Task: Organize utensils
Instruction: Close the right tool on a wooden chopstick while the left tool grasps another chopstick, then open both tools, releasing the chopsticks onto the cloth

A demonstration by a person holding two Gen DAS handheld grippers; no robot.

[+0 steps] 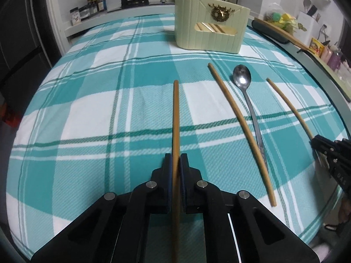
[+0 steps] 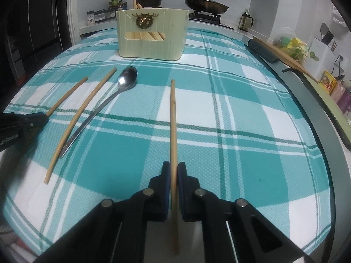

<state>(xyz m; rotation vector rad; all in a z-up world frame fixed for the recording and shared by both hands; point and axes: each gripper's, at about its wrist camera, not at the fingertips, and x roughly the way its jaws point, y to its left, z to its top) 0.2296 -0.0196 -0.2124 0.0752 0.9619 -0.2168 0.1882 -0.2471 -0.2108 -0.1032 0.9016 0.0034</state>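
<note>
Both tools are clamping chopsticks, so the pick-up step is in hand: the left tool point(image 1: 176, 164) is pinching one chopstick point(image 1: 176, 118) between its blue pads, the stick running straight ahead of it along the checked cloth point(image 1: 87, 114) on the bench, and the right tool point(image 2: 173, 173) is closing on a second chopstick point(image 2: 173, 120) in the same way. Between the two tools, a third chopstick point(image 1: 239, 118) and a metal spoon point(image 1: 242, 77) are lying side by side, the spoon's handle slipping under the stick at the near end. Ahead of both tools, well apart from them, the cream utensil holder point(image 1: 208, 30) is standing with several sticks already inside. The next move is probably calling for lifting each stick clear, tipping it upright and lowering it into the holder's open top without knocking the rim. Whether the held sticks are resting on the cloth or already raised is hard to judge. Each stick's near end is running off under the tool, and the holder's inner compartments are hidden by its wall.
</note>
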